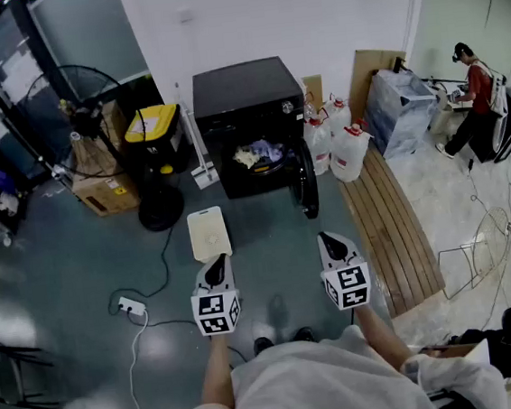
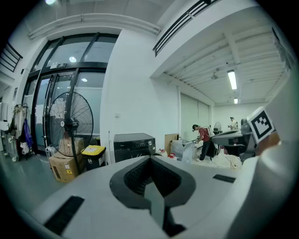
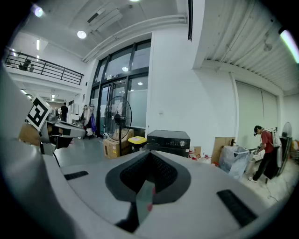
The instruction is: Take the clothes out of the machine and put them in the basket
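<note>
A black washing machine [image 1: 246,96] stands against the back wall with its round door [image 1: 308,183] swung open to the right. Crumpled clothes [image 1: 259,153] lie inside the drum. A white basket [image 1: 209,233] sits on the floor in front of the machine, a little to the left. My left gripper [image 1: 215,269] hovers just behind the basket, shut and holding nothing. My right gripper [image 1: 332,245] is level with it to the right, also shut and holding nothing. Both point toward the machine [image 2: 134,145] [image 3: 168,141], which is still some way off.
A standing fan [image 1: 77,100], a yellow-lidded bin [image 1: 152,128] and a cardboard box [image 1: 104,189] stand left of the machine. White jugs [image 1: 340,140] and wooden planks [image 1: 389,221] lie to the right. A power strip [image 1: 132,305] with its cable lies on the floor. A person [image 1: 473,99] works at far right.
</note>
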